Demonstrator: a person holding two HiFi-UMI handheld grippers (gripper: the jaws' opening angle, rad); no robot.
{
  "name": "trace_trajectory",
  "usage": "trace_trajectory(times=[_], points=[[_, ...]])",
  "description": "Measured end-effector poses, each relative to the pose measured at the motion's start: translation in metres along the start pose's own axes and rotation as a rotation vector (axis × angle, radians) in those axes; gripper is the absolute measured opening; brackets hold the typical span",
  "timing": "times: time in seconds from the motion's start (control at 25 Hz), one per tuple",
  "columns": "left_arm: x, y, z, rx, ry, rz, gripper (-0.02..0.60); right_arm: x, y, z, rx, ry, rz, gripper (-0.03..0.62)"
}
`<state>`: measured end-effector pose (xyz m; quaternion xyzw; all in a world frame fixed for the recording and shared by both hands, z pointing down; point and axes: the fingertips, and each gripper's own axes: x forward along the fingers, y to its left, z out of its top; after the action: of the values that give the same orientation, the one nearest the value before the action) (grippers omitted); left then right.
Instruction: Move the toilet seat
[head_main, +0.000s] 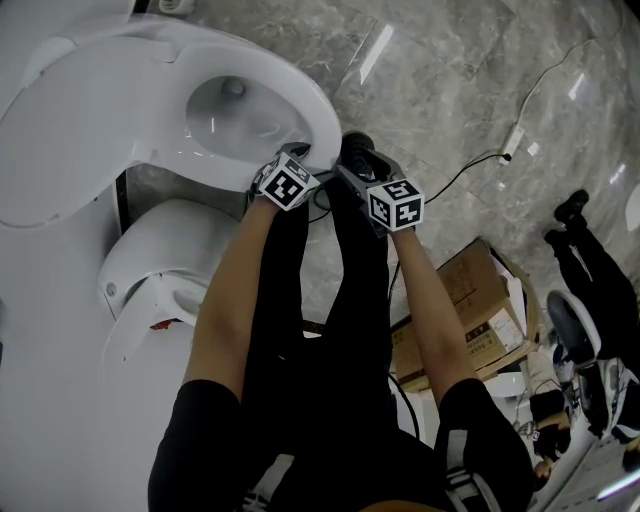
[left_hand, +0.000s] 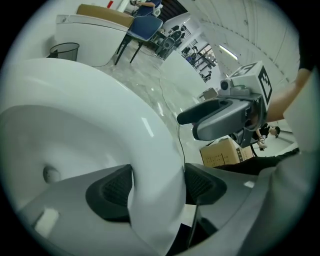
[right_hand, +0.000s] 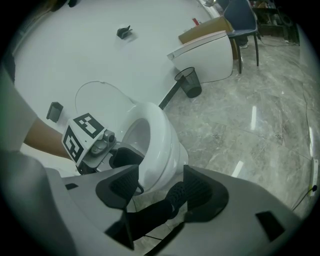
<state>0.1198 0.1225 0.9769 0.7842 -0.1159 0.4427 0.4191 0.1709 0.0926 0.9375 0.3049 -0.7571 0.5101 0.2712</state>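
Note:
A white toilet stands at the upper left, its lid (head_main: 60, 130) raised and its seat (head_main: 322, 118) lying on the bowl. My left gripper (head_main: 298, 155) sits at the front of the seat. One pad (left_hand: 112, 192) is inside the bowl and the other pad (left_hand: 202, 185) outside, both against the seat (left_hand: 155, 165). My right gripper (head_main: 352, 172) hovers just right of the bowl's front, open, with only a black shoe (right_hand: 172, 197) and floor showing between its pads. The right gripper (left_hand: 200, 117) also shows in the left gripper view.
An open cardboard box (head_main: 470, 310) lies on the marble floor by my right arm, and a black cable (head_main: 480, 160) runs past it. A second white fixture (head_main: 160, 260) stands beside the toilet. Farther off are a mesh bin (right_hand: 189, 81), another toilet (right_hand: 205, 50) and a chair (right_hand: 242, 15).

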Motion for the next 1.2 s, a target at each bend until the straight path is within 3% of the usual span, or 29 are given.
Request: trace_trajectory(times=[0.28, 0.52, 0.84, 0.96, 1.2], points=[[-0.002, 0.0, 0.0, -0.036, -0.014, 0.029, 0.308, 0.002, 0.017, -0.001, -0.007, 0.024, 0.039, 0.275], [-0.02, -0.012, 0.006, -0.048, -0.034, -0.005, 0.304, 0.003, 0.032, 0.002, 0.024, 0.027, 0.07, 0.275], [-0.044, -0.028, 0.012, -0.046, -0.087, -0.034, 0.301, 0.011, 0.053, 0.009, -0.01, 0.087, 0.122, 0.276], [-0.052, -0.031, 0.014, -0.05, -0.106, -0.034, 0.299, 0.009, 0.054, 0.013, -0.019, 0.101, 0.121, 0.219], [-0.069, -0.039, 0.019, -0.055, -0.142, -0.008, 0.298, -0.006, 0.061, 0.023, 0.075, 0.088, 0.158, 0.175]])
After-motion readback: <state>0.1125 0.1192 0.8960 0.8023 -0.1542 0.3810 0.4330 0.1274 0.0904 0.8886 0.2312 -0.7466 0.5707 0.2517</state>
